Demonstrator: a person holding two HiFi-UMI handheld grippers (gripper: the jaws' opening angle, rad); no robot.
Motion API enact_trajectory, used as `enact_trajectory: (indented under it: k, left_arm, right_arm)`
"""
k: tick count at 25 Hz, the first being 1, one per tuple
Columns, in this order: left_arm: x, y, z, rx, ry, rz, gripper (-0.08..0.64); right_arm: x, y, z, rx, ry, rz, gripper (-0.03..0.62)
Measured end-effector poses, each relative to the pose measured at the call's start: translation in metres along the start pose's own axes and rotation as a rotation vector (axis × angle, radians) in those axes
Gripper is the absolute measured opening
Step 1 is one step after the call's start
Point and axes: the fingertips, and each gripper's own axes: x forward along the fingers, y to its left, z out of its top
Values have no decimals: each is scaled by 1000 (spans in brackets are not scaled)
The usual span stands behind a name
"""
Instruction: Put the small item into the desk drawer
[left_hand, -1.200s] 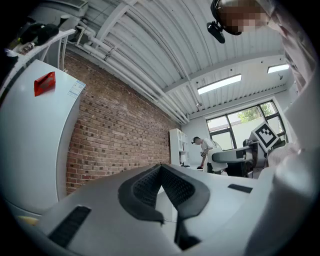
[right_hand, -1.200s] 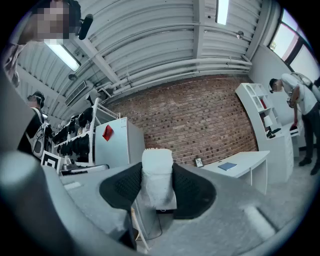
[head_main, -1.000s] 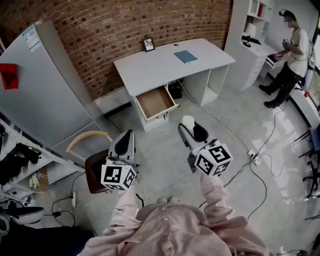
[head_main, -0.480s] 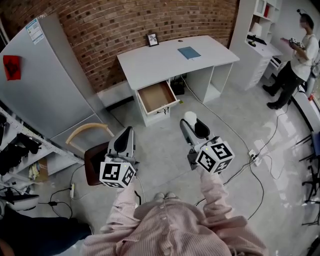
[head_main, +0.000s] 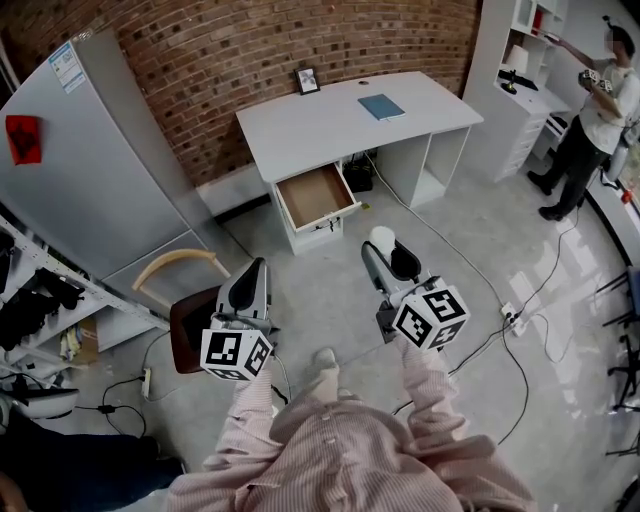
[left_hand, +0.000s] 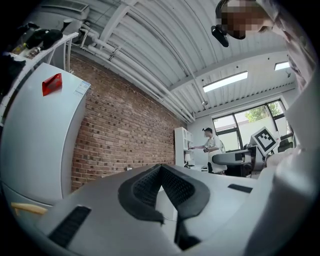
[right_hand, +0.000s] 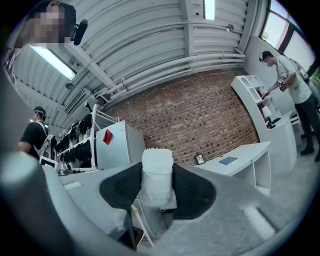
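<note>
**In front of the desk: small item clamped in the right gripper, drawer standing open**

Between the right gripper's dark pads sits the small white item, upright and pinched on both sides, its top poking above the jaws. The left gripper is pressed shut with nothing in it. The desk drawer is pulled out from under the white desk, well apart from both grippers.

Little writing can be read. The grey fridge carries a blue-and-white sticker whose print is too small to make out, and a red tag below it. Each gripper's cube shows only black-and-white square markers. On the desk lie a blue book and a small framed picture.

Only the head view shows the drawer's bare wooden inside, the brown-seated chair and the floor cables. Only the right gripper view shows a person in black at the left, beside shelving.
</note>
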Motion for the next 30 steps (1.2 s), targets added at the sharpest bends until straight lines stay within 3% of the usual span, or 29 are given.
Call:
enact_trajectory:
  k: [9, 30]
  left_arm:
    - [48, 24, -11, -9, -4, 2, 2]
    - [233, 141, -53, -97, 32, 23, 2]
  right_arm:
    - [43, -38, -5, 26, 0, -15, 175]
    - [232, -151, -15, 63, 79, -44, 175]
